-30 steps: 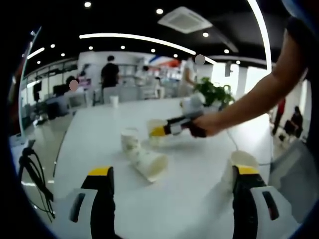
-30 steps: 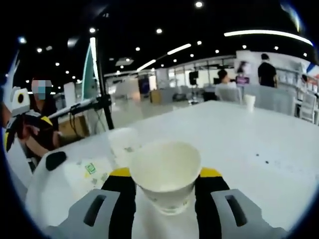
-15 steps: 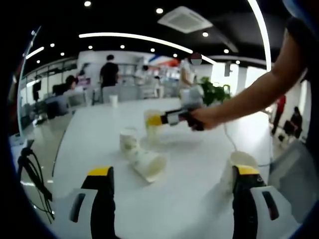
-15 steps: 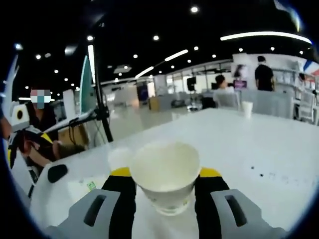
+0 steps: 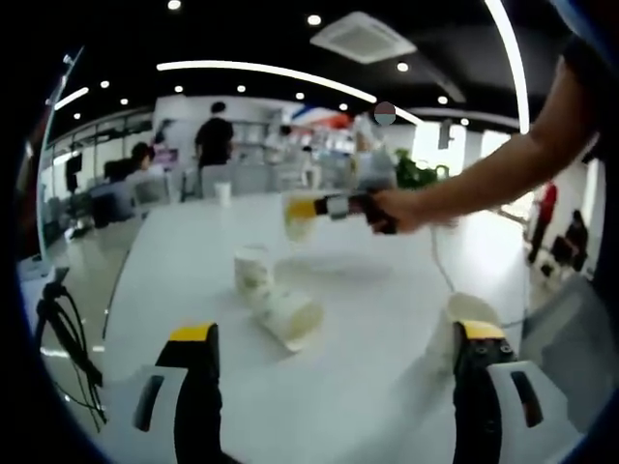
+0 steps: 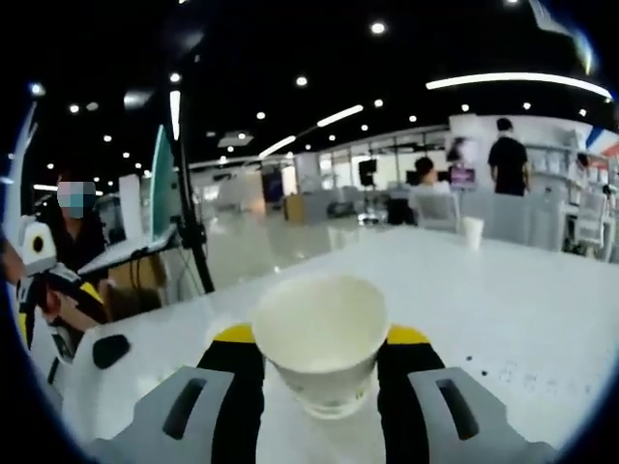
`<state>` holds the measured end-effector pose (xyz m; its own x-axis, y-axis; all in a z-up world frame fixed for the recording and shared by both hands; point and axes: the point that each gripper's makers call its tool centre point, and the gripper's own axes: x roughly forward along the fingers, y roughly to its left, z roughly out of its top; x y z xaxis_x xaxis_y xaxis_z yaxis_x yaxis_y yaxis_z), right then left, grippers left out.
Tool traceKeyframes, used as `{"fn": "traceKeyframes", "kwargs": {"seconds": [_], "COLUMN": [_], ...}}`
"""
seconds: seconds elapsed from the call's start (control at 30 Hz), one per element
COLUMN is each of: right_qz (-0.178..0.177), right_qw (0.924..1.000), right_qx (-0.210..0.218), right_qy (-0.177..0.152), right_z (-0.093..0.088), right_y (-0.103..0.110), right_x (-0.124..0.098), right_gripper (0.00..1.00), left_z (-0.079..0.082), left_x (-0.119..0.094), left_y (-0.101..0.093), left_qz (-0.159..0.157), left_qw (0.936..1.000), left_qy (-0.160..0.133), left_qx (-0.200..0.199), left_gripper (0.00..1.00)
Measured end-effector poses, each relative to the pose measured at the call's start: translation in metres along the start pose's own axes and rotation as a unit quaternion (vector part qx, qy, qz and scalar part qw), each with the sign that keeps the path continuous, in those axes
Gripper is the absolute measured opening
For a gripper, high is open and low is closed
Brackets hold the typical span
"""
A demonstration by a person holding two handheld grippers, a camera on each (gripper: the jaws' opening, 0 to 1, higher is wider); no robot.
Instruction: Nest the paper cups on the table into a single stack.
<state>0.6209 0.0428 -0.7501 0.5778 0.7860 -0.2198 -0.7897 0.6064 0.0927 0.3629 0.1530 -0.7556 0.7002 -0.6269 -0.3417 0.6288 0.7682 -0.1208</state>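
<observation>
In the left gripper view my left gripper (image 5: pixel 337 333) is open above the white table (image 5: pixel 377 290), nothing between its jaws. A patterned paper cup (image 5: pixel 253 269) stands upright ahead, and a second cup (image 5: pixel 288 316) lies on its side just in front of it. A third cup (image 5: pixel 462 311) stands by my right-hand jaw. Further off, a hand holds my right gripper (image 5: pixel 302 207) in the air, shut on a paper cup (image 5: pixel 296 217). In the right gripper view that held cup (image 6: pixel 321 353) sits upright between the jaws of the right gripper (image 6: pixel 321 333), mouth facing me.
A small cup (image 5: pixel 223 193) stands at the table's far end, also seen as a distant cup (image 6: pixel 472 232). A tripod with cables (image 5: pixel 63 333) stands left of the table. A potted plant (image 5: pixel 418 172) sits at the far right. People stand in the background.
The right gripper has lifted its cup up off the table and a little to the left. The cup that showed behind it in the right gripper view has dropped out of sight. My left gripper stayed put.
</observation>
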Motion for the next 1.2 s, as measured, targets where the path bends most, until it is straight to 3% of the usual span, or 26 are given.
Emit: {"fn": "traceKeyframes", "kwargs": {"seconds": [0.4,0.9,1.2], "right_qz": [-0.001,-0.001,0.006], "right_qw": [0.9999,0.9998,0.9998], "right_qx": [-0.014,-0.013,-0.015], "right_qy": [-0.009,-0.014,-0.013], "right_z": [0.025,0.033,0.036], "right_y": [0.001,0.018,0.032], "right_x": [-0.008,-0.026,-0.038], "right_gripper": [0.43,0.42,0.42], "left_z": [0.010,0.016,0.014], "left_x": [-0.004,-0.011,-0.012], "left_y": [0.001,0.000,-0.010], "left_qz": [0.007,0.015,0.000], "left_qw": [0.9999,0.9997,0.9999], "left_qy": [-0.012,-0.018,-0.007], "left_qx": [-0.001,-0.004,-0.009], "left_gripper": [0.99,0.99,0.99]}}
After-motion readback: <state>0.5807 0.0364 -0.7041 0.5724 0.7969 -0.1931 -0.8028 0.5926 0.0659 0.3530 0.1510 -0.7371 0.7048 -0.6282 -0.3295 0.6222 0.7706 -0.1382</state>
